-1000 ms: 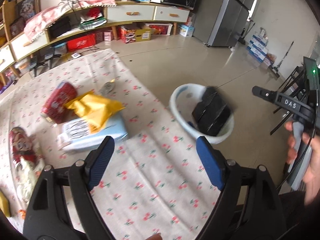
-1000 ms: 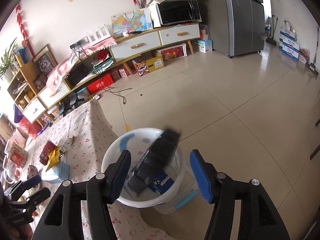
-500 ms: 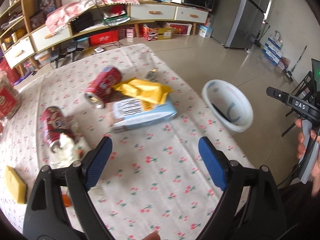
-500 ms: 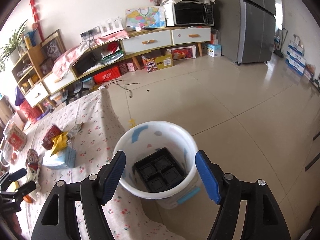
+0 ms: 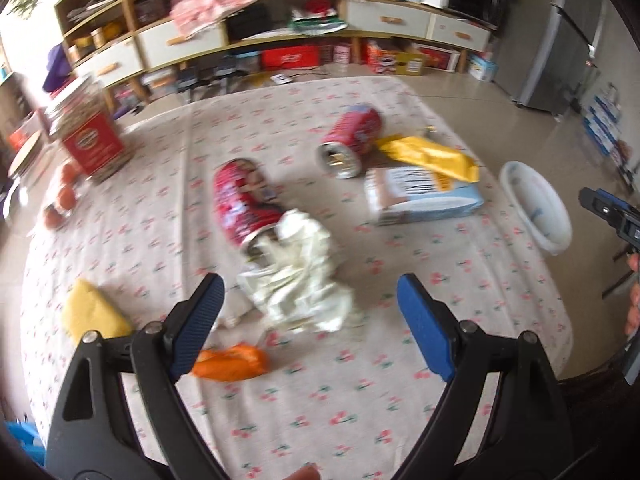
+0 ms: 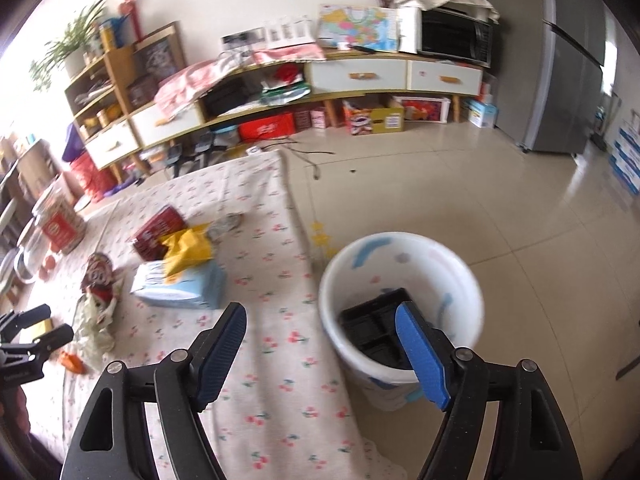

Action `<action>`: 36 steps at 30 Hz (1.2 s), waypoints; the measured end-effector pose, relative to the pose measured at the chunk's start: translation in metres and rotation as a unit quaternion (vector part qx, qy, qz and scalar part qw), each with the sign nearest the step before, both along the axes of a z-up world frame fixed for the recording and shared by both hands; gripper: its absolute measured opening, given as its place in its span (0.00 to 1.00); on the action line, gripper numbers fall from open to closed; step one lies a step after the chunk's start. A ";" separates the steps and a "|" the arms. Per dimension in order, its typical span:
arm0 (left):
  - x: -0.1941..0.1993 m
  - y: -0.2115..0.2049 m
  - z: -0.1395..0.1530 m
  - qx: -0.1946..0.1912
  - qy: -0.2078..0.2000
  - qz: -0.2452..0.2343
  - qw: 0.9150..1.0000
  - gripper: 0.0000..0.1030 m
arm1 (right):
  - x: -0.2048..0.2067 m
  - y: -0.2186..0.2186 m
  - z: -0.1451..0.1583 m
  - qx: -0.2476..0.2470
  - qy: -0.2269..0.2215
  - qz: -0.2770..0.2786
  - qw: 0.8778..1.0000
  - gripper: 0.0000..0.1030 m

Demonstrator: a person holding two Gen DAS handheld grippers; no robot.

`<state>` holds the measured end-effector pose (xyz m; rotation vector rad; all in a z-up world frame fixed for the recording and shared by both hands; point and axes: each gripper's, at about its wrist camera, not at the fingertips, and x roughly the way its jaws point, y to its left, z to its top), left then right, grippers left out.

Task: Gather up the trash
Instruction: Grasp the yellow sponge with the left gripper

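My left gripper [image 5: 308, 312] hangs over the counter [image 5: 360, 412] with its jaws wide and nothing between the pads. Going from left to right on the flowered cloth, I see a yellow block [image 5: 94, 312], an orange scrap [image 5: 230, 364], a crumpled white paper [image 5: 300, 292] that touches a crushed red can [image 5: 240, 208], a second red can [image 5: 352, 140] on its side, and a yellow bag [image 5: 432, 156] lying on a pale blue pack [image 5: 424, 200].

I judge the white paper is my next piece, because it sits just ahead between my jaws. To do this well I should come down over its thick middle and close only when both pads are around it, so that I do not push the can away or pinch the cloth.

My right gripper [image 6: 320, 356] has its jaws opening and holds nothing. It is above the edge of the white bucket [image 6: 404, 248], which stands on the floor beside the counter with a black tray [image 6: 372, 332] inside.

The left view is blurred, so I cannot read the cans. I cannot tell whether the paper is stuck inside the can mouth. My right blue pad covers part of the tray, and the bottom of the bucket is hidden.
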<state>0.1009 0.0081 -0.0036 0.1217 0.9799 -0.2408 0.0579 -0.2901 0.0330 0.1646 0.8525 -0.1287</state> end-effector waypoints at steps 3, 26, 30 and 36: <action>0.004 0.028 -0.005 0.013 0.004 0.043 0.999 0.85 | 0.008 0.021 -0.001 -0.006 0.001 0.022 1.000 0.77; 0.016 0.167 -0.066 0.022 0.056 0.291 0.955 0.85 | 0.056 0.122 -0.026 -0.018 0.037 0.091 0.995 0.80; 0.018 0.172 -0.071 0.001 0.062 0.301 0.952 0.85 | 0.065 0.120 -0.029 -0.022 0.039 0.080 0.996 0.80; 0.020 0.172 -0.069 -0.019 0.052 0.286 0.957 0.80 | 0.078 0.112 -0.032 -0.011 0.046 0.064 0.997 0.80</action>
